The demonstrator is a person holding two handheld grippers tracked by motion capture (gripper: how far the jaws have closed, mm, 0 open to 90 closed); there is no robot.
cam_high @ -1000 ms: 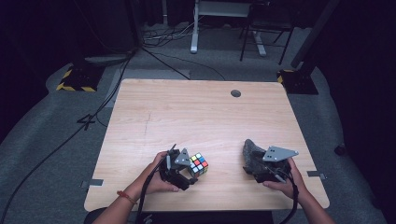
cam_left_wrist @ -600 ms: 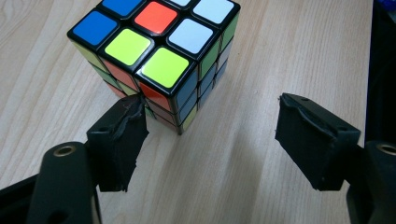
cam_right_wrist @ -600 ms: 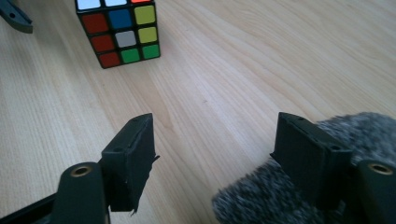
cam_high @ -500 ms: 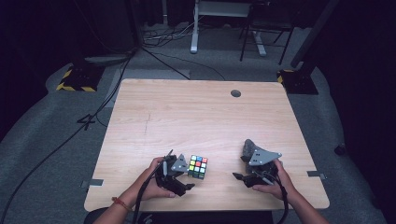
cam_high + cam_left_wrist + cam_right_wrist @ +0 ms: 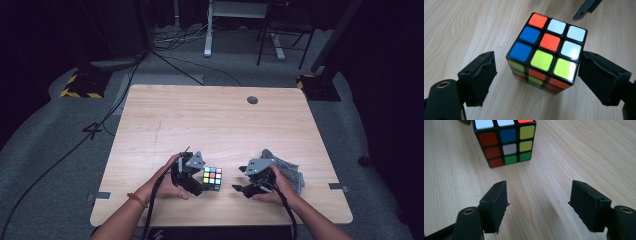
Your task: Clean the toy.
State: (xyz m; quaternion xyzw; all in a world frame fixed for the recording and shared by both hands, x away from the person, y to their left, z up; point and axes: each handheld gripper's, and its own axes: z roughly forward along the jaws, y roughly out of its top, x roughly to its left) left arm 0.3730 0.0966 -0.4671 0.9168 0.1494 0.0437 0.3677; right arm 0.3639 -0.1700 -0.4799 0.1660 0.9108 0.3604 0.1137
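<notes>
Rubik's cube [image 5: 546,50] on table [image 5: 210,120], between spread left gripper [image 5: 536,80] jaws

Scrambled 3x3 cube [image 5: 212,178], flat on table nr front edge, orange/white/blue/yellow top.

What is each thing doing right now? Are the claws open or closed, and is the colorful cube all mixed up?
Cube: scrambled, resting on the table, not gripped.
Left claw: open, jaws on either side of the cube.
Right claw: open, empty, short of the cube.
Grey bag: crumpled, lying beside the right hand.
</notes>
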